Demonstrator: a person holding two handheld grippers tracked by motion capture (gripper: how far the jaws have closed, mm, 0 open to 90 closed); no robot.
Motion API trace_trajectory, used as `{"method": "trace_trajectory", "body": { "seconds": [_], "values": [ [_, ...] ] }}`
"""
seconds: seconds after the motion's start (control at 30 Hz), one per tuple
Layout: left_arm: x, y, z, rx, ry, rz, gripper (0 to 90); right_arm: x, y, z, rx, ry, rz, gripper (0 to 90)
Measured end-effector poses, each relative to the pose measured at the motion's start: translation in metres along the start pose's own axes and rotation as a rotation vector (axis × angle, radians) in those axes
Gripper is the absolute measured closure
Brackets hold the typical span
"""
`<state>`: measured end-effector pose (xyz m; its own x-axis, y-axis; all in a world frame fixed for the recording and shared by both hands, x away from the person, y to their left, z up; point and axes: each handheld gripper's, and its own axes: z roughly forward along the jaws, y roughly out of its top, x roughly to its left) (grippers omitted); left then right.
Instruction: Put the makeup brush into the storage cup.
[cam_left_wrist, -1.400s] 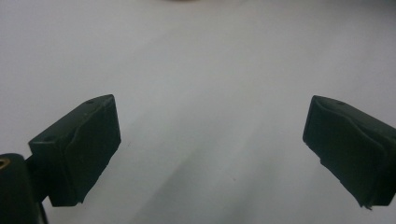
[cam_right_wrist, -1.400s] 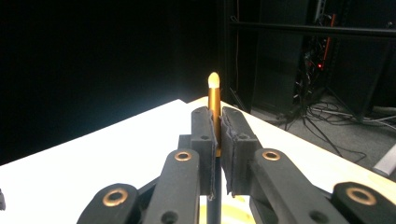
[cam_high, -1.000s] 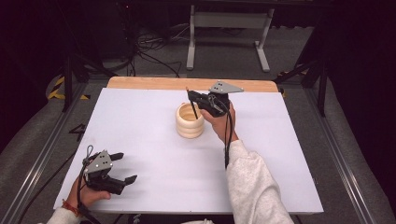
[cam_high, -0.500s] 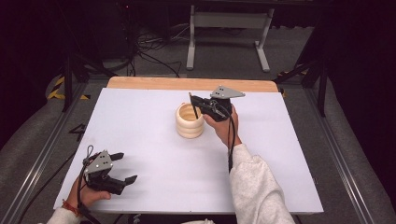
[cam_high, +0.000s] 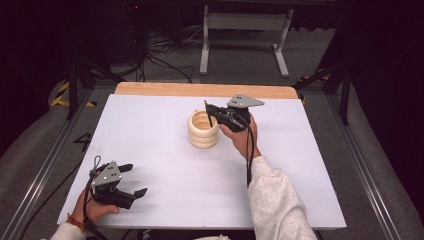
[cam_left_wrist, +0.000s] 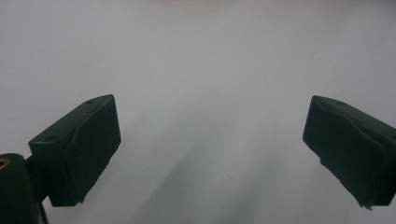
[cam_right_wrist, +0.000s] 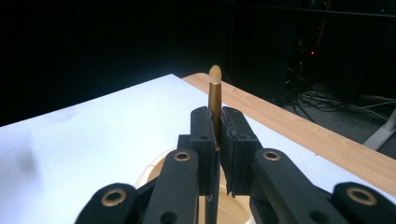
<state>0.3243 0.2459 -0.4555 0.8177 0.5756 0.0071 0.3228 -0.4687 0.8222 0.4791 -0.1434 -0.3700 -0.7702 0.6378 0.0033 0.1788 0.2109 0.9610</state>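
A cream ribbed cup (cam_high: 203, 130) stands on the white table (cam_high: 175, 195), a little past its middle. My right gripper (cam_high: 211, 112) hovers at the cup's right rim, shut on a thin brown stick (cam_high: 208, 114) that stands upright with its lower end inside the cup. In the right gripper view the stick (cam_right_wrist: 215, 91) rises between the closed jaws of the gripper (cam_right_wrist: 217, 128), its rounded tip up, with the cup's rim (cam_right_wrist: 152, 171) below. My left gripper (cam_high: 134, 180) rests at the table's near left corner, open and holding nothing (cam_left_wrist: 210, 140).
A wooden strip (cam_high: 165, 89) runs along the table's far edge. Beyond it are a metal stand (cam_high: 240, 25) and cables on the floor. Metal rails (cam_high: 45, 165) flank the table on both sides.
My right gripper with the stick has shifted slightly toward the near side over the cup. The left gripper has stayed put.
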Motion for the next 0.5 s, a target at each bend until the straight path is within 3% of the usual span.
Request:
{"method": "trace_trajectory", "body": {
  "seconds": [0.5],
  "values": [
    [-0.0002,0.0,0.0003,0.0,-0.005,-0.001,4.8,-0.0003,-0.0044,0.0002,0.024,-0.018,-0.012,84.5]
  ]
}}
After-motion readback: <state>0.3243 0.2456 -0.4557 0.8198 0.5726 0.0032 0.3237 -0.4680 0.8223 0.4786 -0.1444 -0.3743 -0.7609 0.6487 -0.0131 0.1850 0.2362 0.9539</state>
